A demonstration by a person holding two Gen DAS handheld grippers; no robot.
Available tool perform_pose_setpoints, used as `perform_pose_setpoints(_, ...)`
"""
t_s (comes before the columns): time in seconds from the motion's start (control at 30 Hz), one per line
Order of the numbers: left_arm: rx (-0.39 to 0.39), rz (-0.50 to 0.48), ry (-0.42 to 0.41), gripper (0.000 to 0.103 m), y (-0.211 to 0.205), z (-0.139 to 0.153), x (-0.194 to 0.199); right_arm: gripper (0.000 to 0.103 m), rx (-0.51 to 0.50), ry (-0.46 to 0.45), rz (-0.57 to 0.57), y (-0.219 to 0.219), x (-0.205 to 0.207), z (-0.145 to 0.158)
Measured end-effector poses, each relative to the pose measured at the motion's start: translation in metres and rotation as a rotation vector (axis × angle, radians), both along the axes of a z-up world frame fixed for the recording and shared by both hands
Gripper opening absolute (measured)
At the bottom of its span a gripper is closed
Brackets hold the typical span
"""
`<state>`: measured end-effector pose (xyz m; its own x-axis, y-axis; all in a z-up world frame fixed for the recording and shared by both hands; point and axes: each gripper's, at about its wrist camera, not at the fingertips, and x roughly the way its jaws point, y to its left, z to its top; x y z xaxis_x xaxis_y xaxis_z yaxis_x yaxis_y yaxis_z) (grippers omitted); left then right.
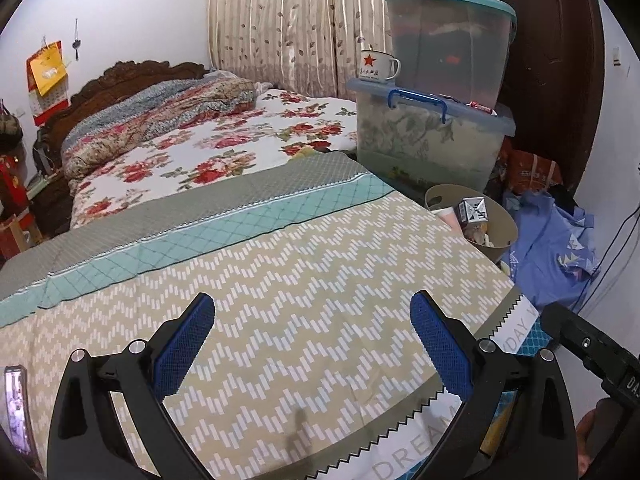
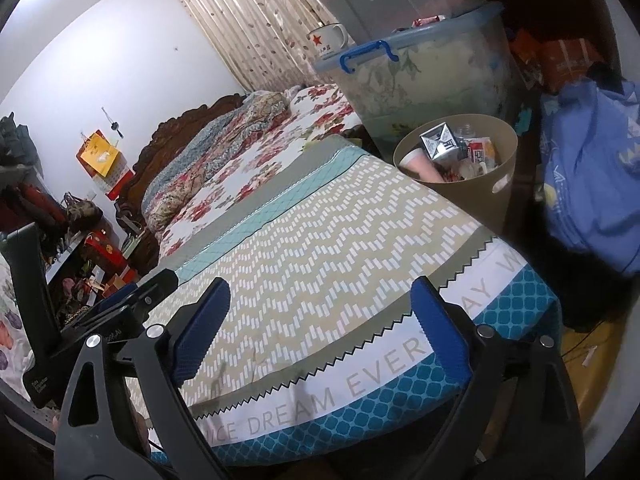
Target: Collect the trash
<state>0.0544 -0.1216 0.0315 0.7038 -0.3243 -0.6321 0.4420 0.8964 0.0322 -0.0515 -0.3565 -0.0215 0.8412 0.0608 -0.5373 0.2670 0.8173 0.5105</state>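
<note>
Left wrist view first: my left gripper (image 1: 312, 344) hangs over the beige zigzag-patterned bedspread (image 1: 280, 280), blue-padded fingers spread wide, nothing between them. The cover under me looks bare, no scraps that I can make out. Off to the right, beside the bed's edge, sits the round tan plastic waste bin (image 1: 502, 224), already loaded: a grey-and-white printed carton (image 1: 474, 210) pokes up out of it. A phone with a lit screen (image 1: 16, 408) lies at my far left. Behind the bin stand stacked clear storage tubs with blue lids (image 1: 432, 136), a white enamel mug with a red star (image 1: 376, 65) perched on the lower one.

Right wrist view now: my right gripper (image 2: 320, 328) is released too, jaws apart and empty, hovering above the foot of the bed near the "DREAM" lettering. The bin (image 2: 496, 160) is ahead and right, close against the mattress, its carton (image 2: 438, 142) plus wrappers and a pink cup visible inside.

My read: the trash is mostly binned, so I'm between pickups or near done. Next call is scanning the bed and the cluttered floor by the crumpled blue cloth (image 2: 588, 168) for leftovers
</note>
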Motion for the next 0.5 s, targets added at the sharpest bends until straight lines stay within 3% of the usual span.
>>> perform_pose_setpoints(0.5,0.101,0.003,-0.018,0.094,-0.020,0.004,-0.011,0.092,0.052,-0.020,-0.037,-0.017,-0.010,-0.005)
